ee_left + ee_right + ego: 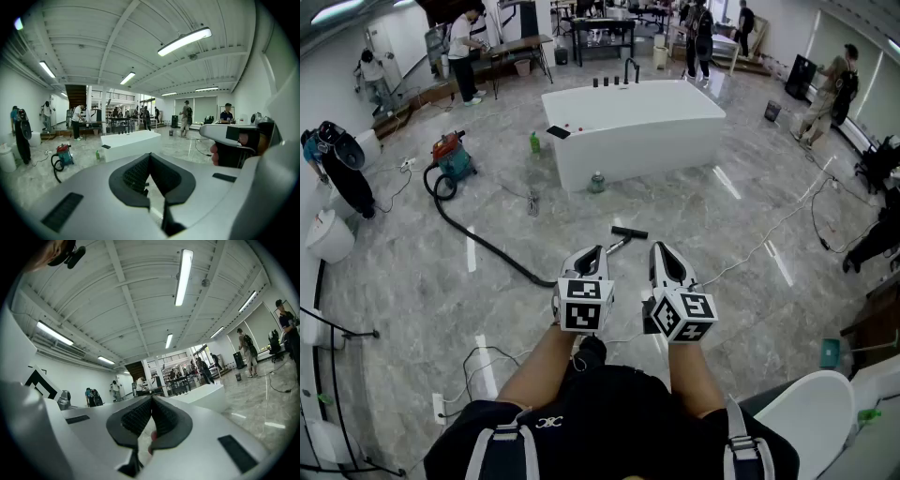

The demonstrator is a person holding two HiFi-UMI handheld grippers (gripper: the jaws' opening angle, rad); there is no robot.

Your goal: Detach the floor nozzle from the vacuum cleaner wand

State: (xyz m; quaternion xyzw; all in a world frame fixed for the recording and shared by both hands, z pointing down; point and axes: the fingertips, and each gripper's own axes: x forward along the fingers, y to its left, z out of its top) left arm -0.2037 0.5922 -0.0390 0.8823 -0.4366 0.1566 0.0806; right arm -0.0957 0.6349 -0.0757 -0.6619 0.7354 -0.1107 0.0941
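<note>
The floor nozzle [629,232] lies on the marble floor [741,244], ahead of and below both pairs of jaws. In the head view it sits in the gap between the two grippers and touches neither. It is a short black bar set crosswise to the jaws. The thin wand [616,246] slants back from its middle toward the left gripper [592,251] and passes out of sight behind that gripper's tip. There it seems to meet the black hose [478,240], which trails off to the left of the jaws to the red-and-teal canister vacuum [450,157]. The wand's long axis therefore runs from the left jaws out to the nozzle. I judge the left gripper the nearer to the wand, while the right gripper [661,248] is about as close to the right end of the bar. Both grippers have their jaws closed, pad against pad, with nothing between them. The left one tips down toward the floor; the right is held level and looks across the room. Neither gripper view clearly shows the nozzle. The nozzle looks slim, dark and rigid, but its joint with the wand is too small to make out.
</note>
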